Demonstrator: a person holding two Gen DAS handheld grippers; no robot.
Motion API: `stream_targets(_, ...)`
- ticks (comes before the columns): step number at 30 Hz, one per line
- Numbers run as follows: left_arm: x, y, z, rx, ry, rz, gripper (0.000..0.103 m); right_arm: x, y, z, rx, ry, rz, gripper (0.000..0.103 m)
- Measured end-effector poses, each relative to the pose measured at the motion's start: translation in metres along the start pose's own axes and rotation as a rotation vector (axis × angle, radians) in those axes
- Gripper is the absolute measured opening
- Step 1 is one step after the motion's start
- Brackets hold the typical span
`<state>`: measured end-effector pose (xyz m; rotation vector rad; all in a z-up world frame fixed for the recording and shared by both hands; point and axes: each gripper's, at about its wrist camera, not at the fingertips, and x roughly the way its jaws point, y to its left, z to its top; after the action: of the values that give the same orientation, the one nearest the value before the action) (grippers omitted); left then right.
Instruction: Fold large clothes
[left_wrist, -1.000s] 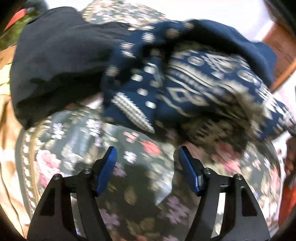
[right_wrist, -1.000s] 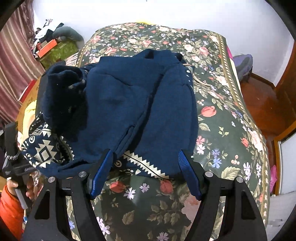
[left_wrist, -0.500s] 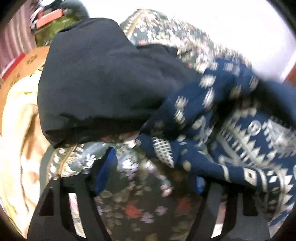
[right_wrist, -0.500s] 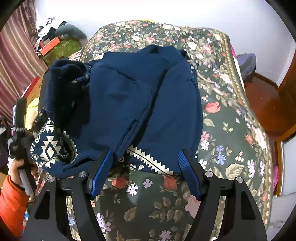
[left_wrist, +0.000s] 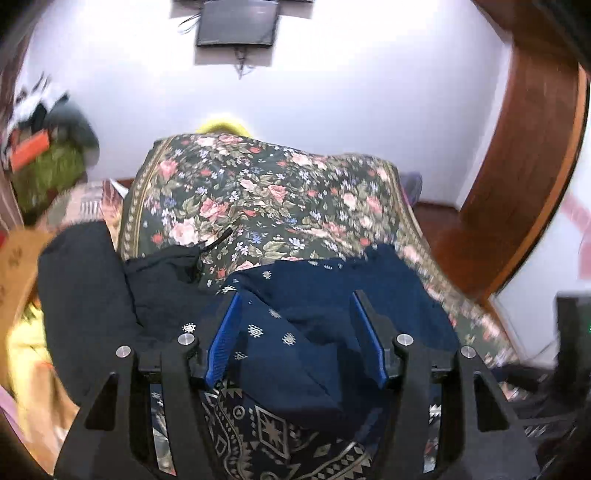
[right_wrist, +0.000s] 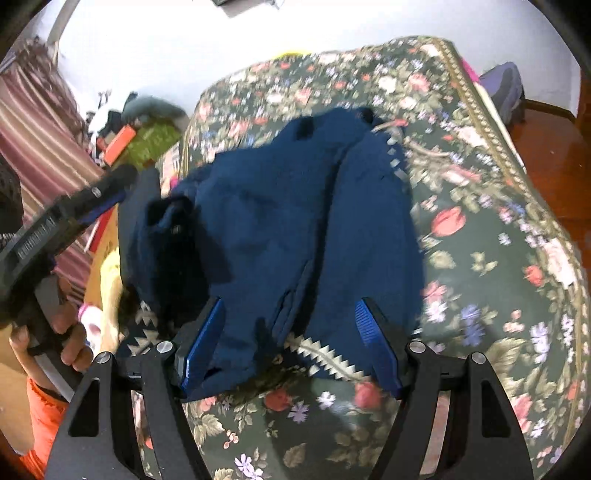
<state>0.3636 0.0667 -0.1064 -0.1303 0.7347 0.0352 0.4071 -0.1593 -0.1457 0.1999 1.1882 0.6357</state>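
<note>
A navy garment (right_wrist: 295, 221) with a pale zigzag hem lies rumpled on the floral bedspread (right_wrist: 498, 240). My right gripper (right_wrist: 289, 302) hovers open over its near hem, with cloth below the gap and nothing pinched. A hand (right_wrist: 70, 332) holds my left gripper (right_wrist: 118, 181) raised at the garment's left side, and no cloth hangs from it there. In the left wrist view the left gripper (left_wrist: 295, 295) has its jaws apart above the patterned navy garment (left_wrist: 388, 295), which fills the gap from below.
A black garment (left_wrist: 81, 295) lies left of the navy one. Beyond the bed's left side are a green box (right_wrist: 155, 140) and striped curtains. A wooden door frame (left_wrist: 517, 184) and floor lie right of the bed. A purple bag (right_wrist: 506, 88) sits by the wall.
My left gripper has risen and tipped up from a close view of the cloth, so the wall and far bed show. The right view has rolled a little; the garment lies as before.
</note>
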Motion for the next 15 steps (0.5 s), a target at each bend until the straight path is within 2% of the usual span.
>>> stream_targets(3,-0.008,0.006,-0.013,0.004,0.018,0.013,0.063,-0.012,-0.006,0.000,-0.006,-0.009,-0.013,0.069)
stream_targets(7,-0.019,0.052,-0.037,-0.112,0.089,0.052,0.066,-0.016,-0.008,0.000,-0.026,-0.003,-0.032,0.069)
stream_targets(11,-0.028,0.110,-0.074,-0.322,0.164,0.089,0.066,-0.012,-0.007,-0.001,-0.017,0.001,-0.014,0.069)
stream_targets(13,-0.021,0.142,-0.099,-0.471,0.208,0.047,0.066,-0.007,-0.005,-0.002,-0.010,0.008,-0.008,0.069)
stream_targets(15,-0.010,0.163,-0.121,-0.599,0.261,-0.027,0.066,-0.004,-0.002,-0.003,-0.005,0.016,-0.001,0.069)
